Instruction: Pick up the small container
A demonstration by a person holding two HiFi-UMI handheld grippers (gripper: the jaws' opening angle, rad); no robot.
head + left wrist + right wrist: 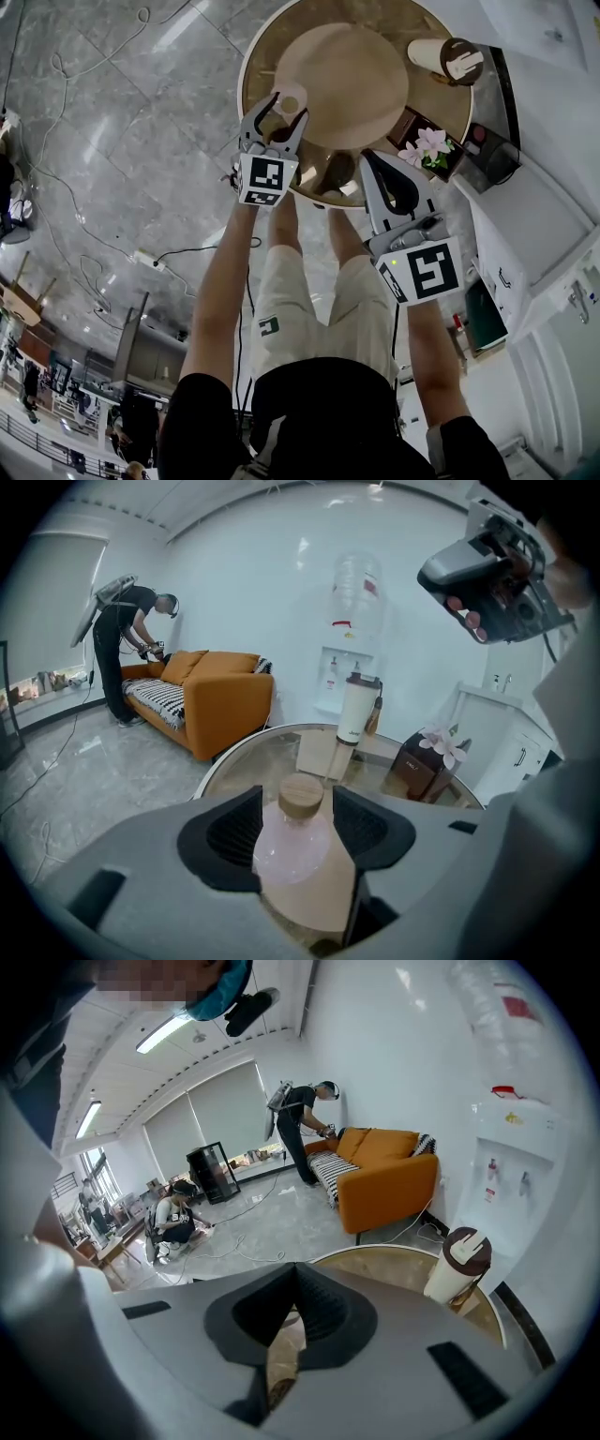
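Note:
The small container is a round pinkish bottle with a cork lid, standing near the front-left edge of the round glass table. My left gripper is open and straddles it. In the left gripper view the bottle fills the gap between the two black pads, close to both. I see no pad pressing on it. My right gripper is shut with nothing in it and hangs over the table's front edge, to the right of the bottle. Its jaws meet at the tip.
A large tan wooden dome covers the table's middle. A white tumbler with a brown lid stands at the back right. A dark box with pink flowers sits at the right edge. An orange sofa, a water dispenser and floor cables lie beyond.

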